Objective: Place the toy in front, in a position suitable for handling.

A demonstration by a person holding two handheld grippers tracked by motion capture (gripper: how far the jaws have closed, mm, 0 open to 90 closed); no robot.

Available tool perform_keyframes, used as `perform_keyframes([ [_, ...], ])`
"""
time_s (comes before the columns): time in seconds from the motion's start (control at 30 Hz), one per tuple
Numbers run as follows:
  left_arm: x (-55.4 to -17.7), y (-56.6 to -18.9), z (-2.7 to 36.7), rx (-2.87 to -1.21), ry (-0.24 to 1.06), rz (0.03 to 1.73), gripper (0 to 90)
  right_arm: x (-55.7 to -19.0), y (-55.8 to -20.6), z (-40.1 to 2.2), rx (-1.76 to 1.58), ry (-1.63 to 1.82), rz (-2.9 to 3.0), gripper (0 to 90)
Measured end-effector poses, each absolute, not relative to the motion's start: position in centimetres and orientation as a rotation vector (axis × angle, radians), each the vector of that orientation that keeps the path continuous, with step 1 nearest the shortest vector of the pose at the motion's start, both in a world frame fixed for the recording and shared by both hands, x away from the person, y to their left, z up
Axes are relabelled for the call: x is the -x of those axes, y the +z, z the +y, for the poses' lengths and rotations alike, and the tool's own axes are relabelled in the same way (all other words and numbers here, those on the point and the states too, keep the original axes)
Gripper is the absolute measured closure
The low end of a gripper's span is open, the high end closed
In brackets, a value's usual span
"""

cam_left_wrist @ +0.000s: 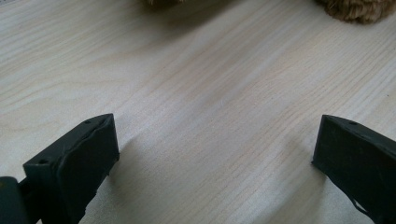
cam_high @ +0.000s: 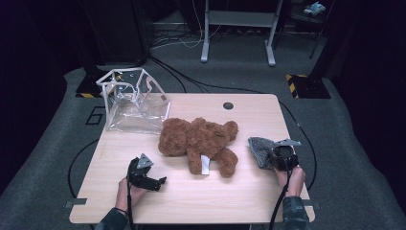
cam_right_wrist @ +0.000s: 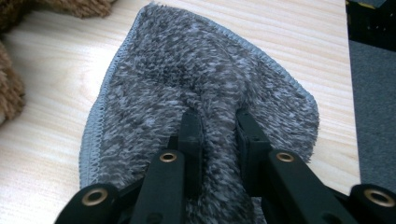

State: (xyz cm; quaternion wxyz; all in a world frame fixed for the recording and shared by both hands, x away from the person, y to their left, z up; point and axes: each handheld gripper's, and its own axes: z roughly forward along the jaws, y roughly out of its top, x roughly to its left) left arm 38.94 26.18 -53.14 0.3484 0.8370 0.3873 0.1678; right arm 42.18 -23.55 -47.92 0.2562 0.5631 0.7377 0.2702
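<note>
The right hand-held gripper [cam_right_wrist: 217, 128] pinches a fold of the grey cloth [cam_right_wrist: 196, 74], which lies on the desk [cam_high: 191, 201] near its right edge, just beside the teddy bear [cam_high: 198, 141]. The left hand-held gripper [cam_left_wrist: 215, 149] rests on bare wood, jaws wide apart and holding nothing. A clear bag [cam_high: 134, 103] stands at the far left corner.

My left gripper [cam_high: 160, 181] rests low near the table's near edge, jaws spread wide and empty; my right gripper [cam_high: 269, 154], forearm reaching forward, has its jaws pinched tight on grey fabric.
</note>
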Motion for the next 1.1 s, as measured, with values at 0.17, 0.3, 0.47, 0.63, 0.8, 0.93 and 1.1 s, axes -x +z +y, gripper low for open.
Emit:
perform_keyframes([
  [0.17,-38.9,-53.1,26.2,-2.170,0.435,1.004,0.0,-42.8,-48.8,-23.5,-1.560,0.709,2.020,67.2],
  [0.3,-38.9,-53.1,26.2,-2.167,0.430,1.007,0.0,-42.8,-49.3,-23.6,-1.603,0.720,2.017,42.5],
  [0.47,-39.0,-53.1,26.2,-2.157,0.432,1.011,0.0,-42.2,-48.7,-23.5,-1.613,0.791,2.016,27.0],
  [0.63,-39.2,-52.9,26.7,-2.105,0.356,1.040,0.0,-41.7,-47.9,-22.7,-1.578,0.874,2.061,14.8],
  [0.8,-39.6,-52.2,27.1,-2.083,0.342,1.045,0.0,-41.5,-47.0,-21.6,-1.522,0.919,2.094,13.3],
  [0.93,-40.0,-51.1,27.2,-2.081,0.350,1.035,0.0,-41.4,-46.5,-20.6,-1.493,0.946,2.108,12.7],
  [1.1,-40.7,-49.4,27.4,-2.050,0.359,1.030,0.0,-41.4,-45.4,-19.4,-1.440,0.993,2.128,11.5],
])
